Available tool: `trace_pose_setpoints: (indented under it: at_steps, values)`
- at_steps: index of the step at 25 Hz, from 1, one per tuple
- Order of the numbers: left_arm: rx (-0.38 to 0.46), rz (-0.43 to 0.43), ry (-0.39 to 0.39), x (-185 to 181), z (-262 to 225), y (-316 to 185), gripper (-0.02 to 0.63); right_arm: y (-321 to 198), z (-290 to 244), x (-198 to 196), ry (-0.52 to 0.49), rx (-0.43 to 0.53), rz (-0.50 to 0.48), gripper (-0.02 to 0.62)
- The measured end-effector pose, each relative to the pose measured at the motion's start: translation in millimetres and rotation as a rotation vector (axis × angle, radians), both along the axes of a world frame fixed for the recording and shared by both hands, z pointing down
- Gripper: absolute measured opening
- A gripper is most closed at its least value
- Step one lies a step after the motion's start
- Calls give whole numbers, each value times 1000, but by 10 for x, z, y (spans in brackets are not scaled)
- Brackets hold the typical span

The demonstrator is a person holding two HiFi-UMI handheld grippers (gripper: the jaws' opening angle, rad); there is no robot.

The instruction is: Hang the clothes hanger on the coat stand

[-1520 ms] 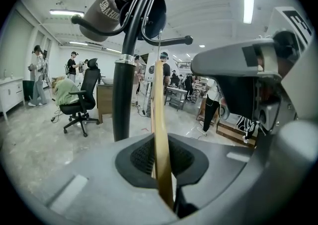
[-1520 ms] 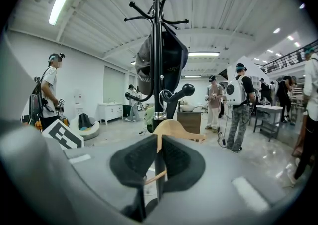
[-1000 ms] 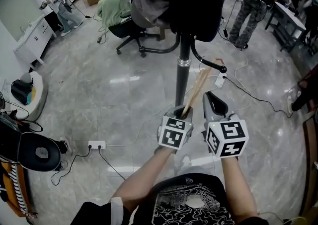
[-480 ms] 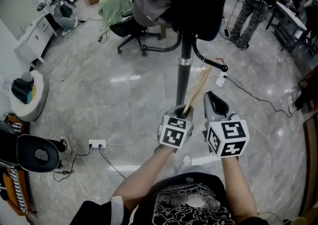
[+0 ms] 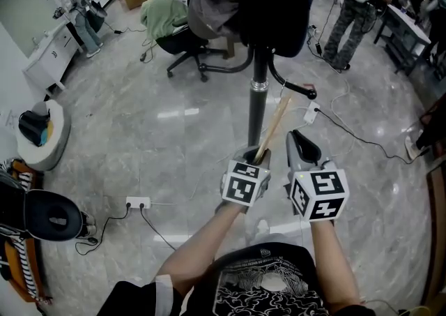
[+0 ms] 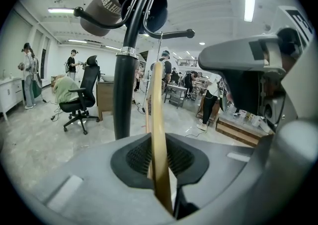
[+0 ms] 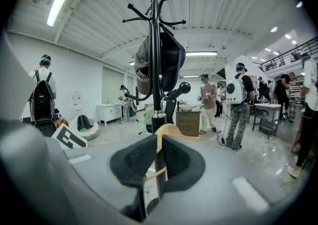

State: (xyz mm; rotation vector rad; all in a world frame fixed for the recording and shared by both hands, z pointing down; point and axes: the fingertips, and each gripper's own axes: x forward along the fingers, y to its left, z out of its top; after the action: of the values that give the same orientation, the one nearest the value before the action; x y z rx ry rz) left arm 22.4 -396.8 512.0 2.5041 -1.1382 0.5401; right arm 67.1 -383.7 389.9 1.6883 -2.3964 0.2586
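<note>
1. Clamping the wooden clothes hanger [image 5: 277, 121] edge-on in the left gripper [image 5: 258, 158], just short of the coat stand [image 5: 257, 98] at 12 o'clock.
2. Resting the right gripper [image 5: 300, 141] at 3 o'clock, jaws together on nothing.
3. Likely risking a twist in that thin grip, or overshooting the knobbed peg [image 5: 298, 88].

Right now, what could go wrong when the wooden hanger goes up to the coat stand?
1. The left claw pinches the hanger by just one thin wooden part, so it might twist or slip out.
2. Caps already hang at the top of the coat stand; the long hanger could bump them off.
3. The hanger is close to the stand's pole and could knock against it.
</note>
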Motion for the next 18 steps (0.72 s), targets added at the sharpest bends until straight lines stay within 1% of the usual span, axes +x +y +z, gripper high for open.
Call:
trace_pose_setpoints:
  at_steps: [7, 12, 18]
  values:
    - [16, -8, 27, -15, -95, 66, 84, 105, -33, 13, -6, 0, 7, 29]
    - [21, -11, 21, -30, -104, 80, 94, 140, 6, 21, -6, -2, 2, 29]
    - [64, -16, 23, -52, -279, 119, 100, 190, -52, -22, -7, 2, -11, 29]
